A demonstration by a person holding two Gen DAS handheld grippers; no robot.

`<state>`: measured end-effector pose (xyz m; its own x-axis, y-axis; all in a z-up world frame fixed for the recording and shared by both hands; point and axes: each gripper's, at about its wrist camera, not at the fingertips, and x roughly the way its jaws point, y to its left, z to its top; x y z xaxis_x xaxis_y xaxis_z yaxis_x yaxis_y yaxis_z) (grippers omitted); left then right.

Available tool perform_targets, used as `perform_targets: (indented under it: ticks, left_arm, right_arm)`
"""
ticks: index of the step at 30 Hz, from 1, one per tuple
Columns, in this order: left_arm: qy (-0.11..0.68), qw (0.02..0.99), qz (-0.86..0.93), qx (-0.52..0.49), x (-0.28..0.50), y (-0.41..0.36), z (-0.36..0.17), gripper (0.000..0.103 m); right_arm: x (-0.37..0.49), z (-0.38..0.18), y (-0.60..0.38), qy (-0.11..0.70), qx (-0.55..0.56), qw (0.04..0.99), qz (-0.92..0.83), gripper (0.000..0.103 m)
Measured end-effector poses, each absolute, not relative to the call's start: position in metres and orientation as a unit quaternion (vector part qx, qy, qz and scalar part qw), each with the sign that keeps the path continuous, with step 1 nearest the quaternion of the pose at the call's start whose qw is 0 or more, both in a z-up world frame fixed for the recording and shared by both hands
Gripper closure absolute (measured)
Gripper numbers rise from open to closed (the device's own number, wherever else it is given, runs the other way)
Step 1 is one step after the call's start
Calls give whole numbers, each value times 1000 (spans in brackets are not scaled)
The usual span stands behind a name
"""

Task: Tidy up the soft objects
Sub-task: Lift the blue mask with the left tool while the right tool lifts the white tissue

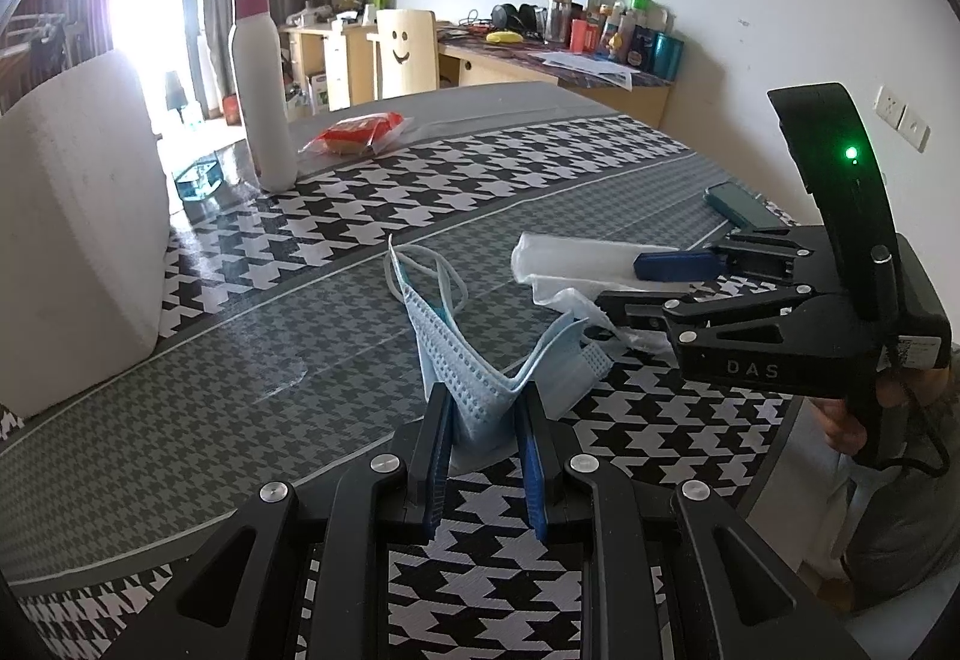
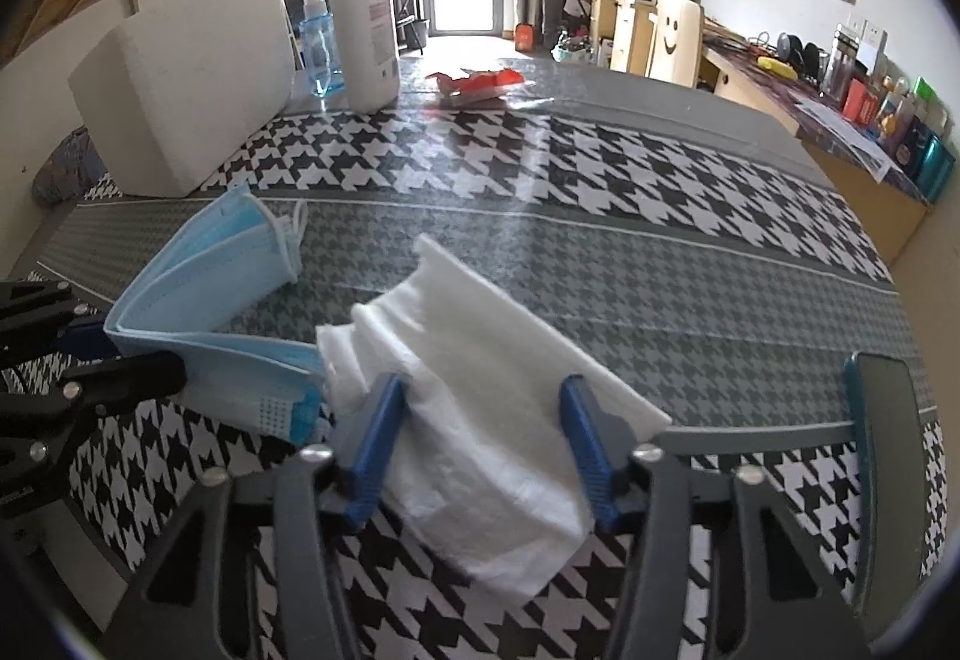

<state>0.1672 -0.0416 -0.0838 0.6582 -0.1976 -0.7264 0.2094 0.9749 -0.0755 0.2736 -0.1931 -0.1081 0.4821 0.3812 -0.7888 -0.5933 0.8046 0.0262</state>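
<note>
A light blue face mask (image 1: pixel 480 372) lies bent in a V on the houndstooth tablecloth; it also shows in the right wrist view (image 2: pixel 198 276). My left gripper (image 1: pixel 483 414) is closed on the mask's fold, its blue pads pressing both sides. A white folded cloth (image 2: pixel 480 396) lies beside the mask, also visible in the left wrist view (image 1: pixel 576 258). My right gripper (image 2: pixel 480 420) is open, its fingers on either side of the cloth without squeezing it; it shows from the side in the left wrist view (image 1: pixel 636 288).
A white foam block (image 2: pixel 192 90), a white pump bottle (image 2: pixel 366 12) and a small blue bottle (image 2: pixel 318 42) stand at the far left. A red snack packet (image 2: pixel 480 84) lies further back. A dark phone (image 1: pixel 741 207) lies near the right edge. Desks line the wall.
</note>
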Motion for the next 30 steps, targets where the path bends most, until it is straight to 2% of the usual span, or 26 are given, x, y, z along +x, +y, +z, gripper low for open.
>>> perform_targets:
  ticks: [3, 5, 9, 12, 30]
  left_arm:
    - [395, 912, -114, 6, 165, -41, -82, 81]
    - [392, 913, -111, 5, 164, -39, -81, 81]
    - [384, 917, -107, 5, 161, -36, -76, 81]
    - [376, 920, -109, 5, 159, -36, -73, 86]
    - [337, 938, -88, 6, 134, -22, -45, 86]
  right_arm:
    - [271, -107, -192, 420, -122, 852, 288, 68]
    - [267, -106, -193, 416, -112, 854, 292, 90]
    - [261, -100, -198, 402, -88, 868, 278, 94]
    - [254, -89, -202, 387, -74, 875, 281, 94]
    - [222, -58, -198, 348, -40, 891, 290, 94]
